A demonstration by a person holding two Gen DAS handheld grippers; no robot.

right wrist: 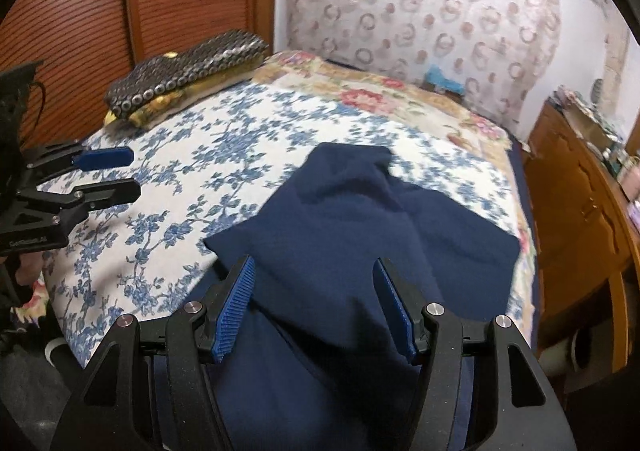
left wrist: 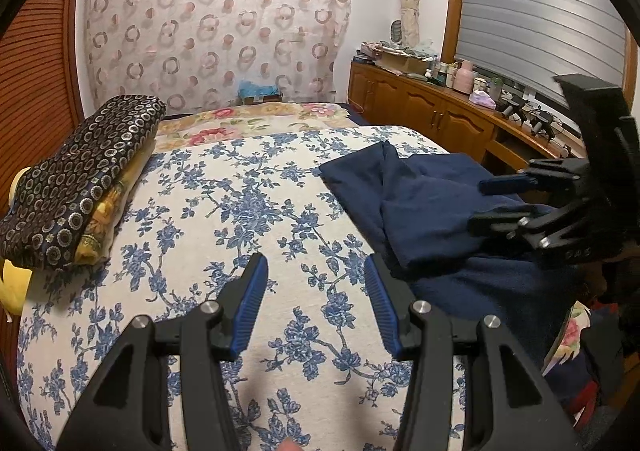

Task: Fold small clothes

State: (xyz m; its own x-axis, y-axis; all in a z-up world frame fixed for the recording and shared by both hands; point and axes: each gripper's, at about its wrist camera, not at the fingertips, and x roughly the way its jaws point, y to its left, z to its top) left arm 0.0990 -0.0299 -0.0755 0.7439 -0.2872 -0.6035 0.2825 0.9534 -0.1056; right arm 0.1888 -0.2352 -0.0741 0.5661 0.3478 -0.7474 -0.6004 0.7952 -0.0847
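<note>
- Blue ribbed pads of the left gripper (left wrist: 316, 271) stand apart with nothing between them, above the bare blue-flowered bedspread (left wrist: 248, 211).
- Likewise parted and clamped on nothing, the right gripper (right wrist: 314, 275) hangs over the dark blue garment (right wrist: 340, 219), which lies rumpled on the bedspread's right side, its near part running under the fingers toward the bed's edge.
- Stacked at the bed's far left against a slatted wooden door (left wrist: 36, 91) is a pile of folded cloth (left wrist: 80, 179), topped by a dark piece with a ring pattern and yellow fabric beneath.
- Beyond the bedspread lies a rose-patterned cover (left wrist: 248, 119), and behind it a sheer curtain with circles (left wrist: 216, 23) hangs on the wall.
- Only the left wrist view shows the window blind (left wrist: 540, 11) and the top of the wooden cabinet (left wrist: 420, 107), cluttered with bottles and boxes.
- Only the right wrist view shows the garment whole, though blurred.
</note>
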